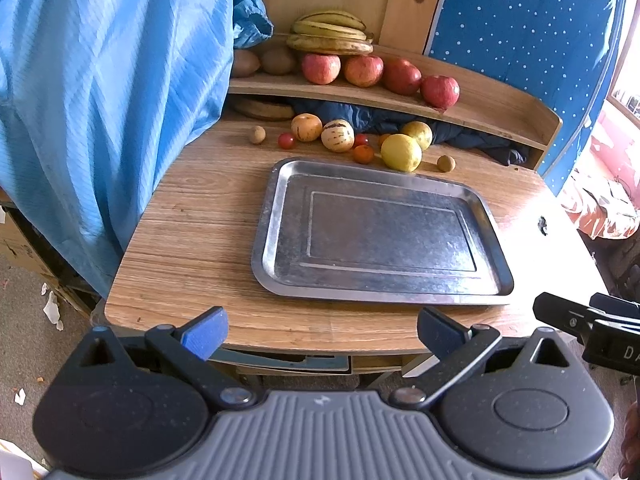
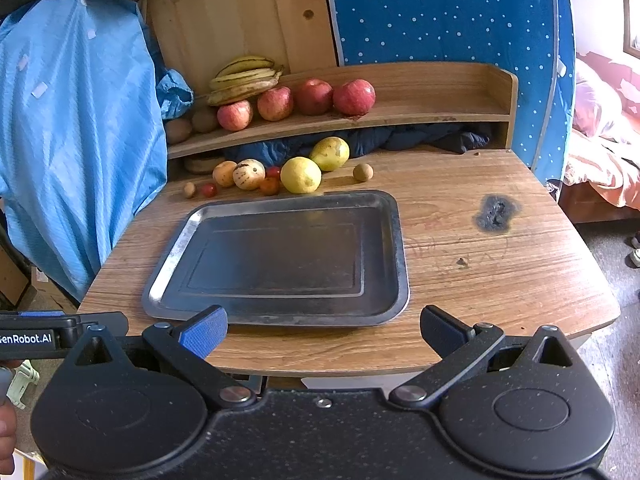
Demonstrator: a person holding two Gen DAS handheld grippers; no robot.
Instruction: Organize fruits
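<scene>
Wooden table (image 2: 500,280), steel tray (image 1: 280,216) bare at centre. Raised shelf (image 2: 420,114) behind: bananas (image 2: 244,78), four red apples (image 2: 354,97). Loose fruit just beyond tray's far rim: lemon (image 2: 301,175), striped melon (image 1: 338,135), small tomatoes (image 1: 287,141). Left gripper (image 1: 322,332) and right gripper (image 2: 324,330) at near edge, fingers spread wide, holding nothing.

A bare metal tray (image 1: 276,216) lies flat on the bench. Beyond its far rim sit a lemon (image 1: 401,152), a striped melon (image 1: 338,135), small tomatoes (image 1: 287,141) and other loose fruit. Apples (image 1: 321,68) and bananas (image 1: 329,33) rest on the shelf.
</scene>
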